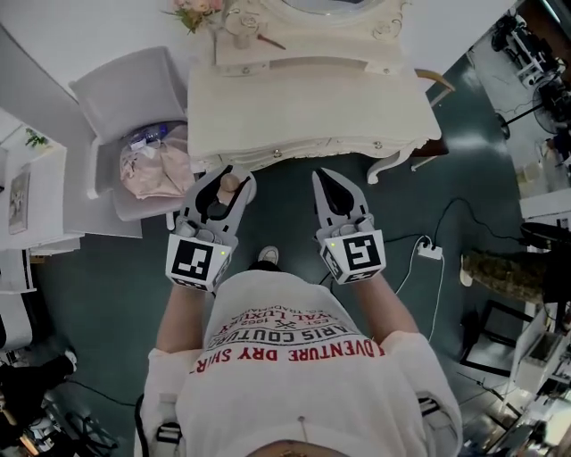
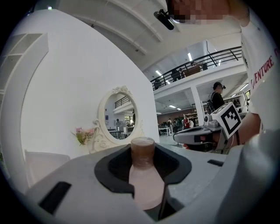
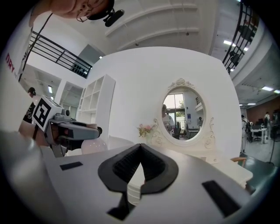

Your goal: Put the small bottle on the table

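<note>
Floor: dark blue-green, under everything; black wires lying on it at 3 o'clock.
Worktop: cream, with curly legs and small knobs, at 12 o'clock from both tongs; bare in the middle.
Grey chair: at 10 o'clock, just beside the worktop's left end.
Mirror: oval, in a curly cream frame, standing at the back of the worktop.
Pink cloth: soft and crumpled, lying on the grey chair's seat.
Left tongs: closed on the small bottle, pads pressing on its two sides; pointing to 12 o'clock, tips near the worktop's front edge.
Right tongs: closed, tips pressed together, nothing held; beside the left tongs at 3 o'clock, also pointing to 12 o'clock.
Flowers: pink bunch at the back left corner of the worktop, beside the mirror.
White plug box: on the floor at 3 o'clock from the right tongs, with a wire running from it.
Small bottle: pale pink with a brown cap, held in the left tongs, cap end poking out past the pads; up in the air over the floor, not yet on the worktop.
</note>
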Motion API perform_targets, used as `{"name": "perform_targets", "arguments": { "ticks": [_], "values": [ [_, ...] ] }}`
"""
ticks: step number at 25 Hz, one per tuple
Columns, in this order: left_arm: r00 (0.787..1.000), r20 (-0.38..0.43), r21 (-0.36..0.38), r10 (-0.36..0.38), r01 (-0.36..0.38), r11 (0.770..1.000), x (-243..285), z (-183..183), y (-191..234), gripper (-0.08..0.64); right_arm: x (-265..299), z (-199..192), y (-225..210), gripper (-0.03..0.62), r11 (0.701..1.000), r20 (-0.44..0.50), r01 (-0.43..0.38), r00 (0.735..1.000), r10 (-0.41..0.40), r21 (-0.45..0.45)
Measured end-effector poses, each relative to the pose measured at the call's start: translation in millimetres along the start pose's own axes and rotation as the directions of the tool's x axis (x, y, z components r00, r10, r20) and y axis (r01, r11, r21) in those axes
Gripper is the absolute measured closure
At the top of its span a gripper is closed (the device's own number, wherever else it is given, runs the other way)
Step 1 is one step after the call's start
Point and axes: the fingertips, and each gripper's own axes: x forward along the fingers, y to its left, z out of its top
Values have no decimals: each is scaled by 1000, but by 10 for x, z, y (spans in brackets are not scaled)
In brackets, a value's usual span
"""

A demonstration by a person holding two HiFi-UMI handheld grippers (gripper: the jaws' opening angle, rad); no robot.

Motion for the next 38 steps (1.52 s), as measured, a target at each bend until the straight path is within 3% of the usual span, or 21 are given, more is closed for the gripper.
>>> {"name": "perform_targets", "arguments": {
  "ticks": [9,17,23,29,38],
  "values": [
    [999,-31,-7,9,-9,1000,829,-11,806,419,1037,29,-473,594,1000,-28,1,1000,-1,8],
    [997,-72,-32,25,-28,999,1581,-282,1068,419,1665,-142,-970,594,998,-51,-55,997,55,9],
    [991,-94,-46,96,-101,994,2223,-524,1225,419,2184,-260,-1403,594,989,-54,-142,988,143,29],
    [982,-113,-60,154,-162,985,2869,-874,1425,419,2786,-479,-1850,594,973,-50,-227,972,228,31],
    [965,-180,-101,189,-210,973,3530,-1554,1630,419,3423,-1071,-2296,594,964,-108,-259,959,263,53]
  ]
}}
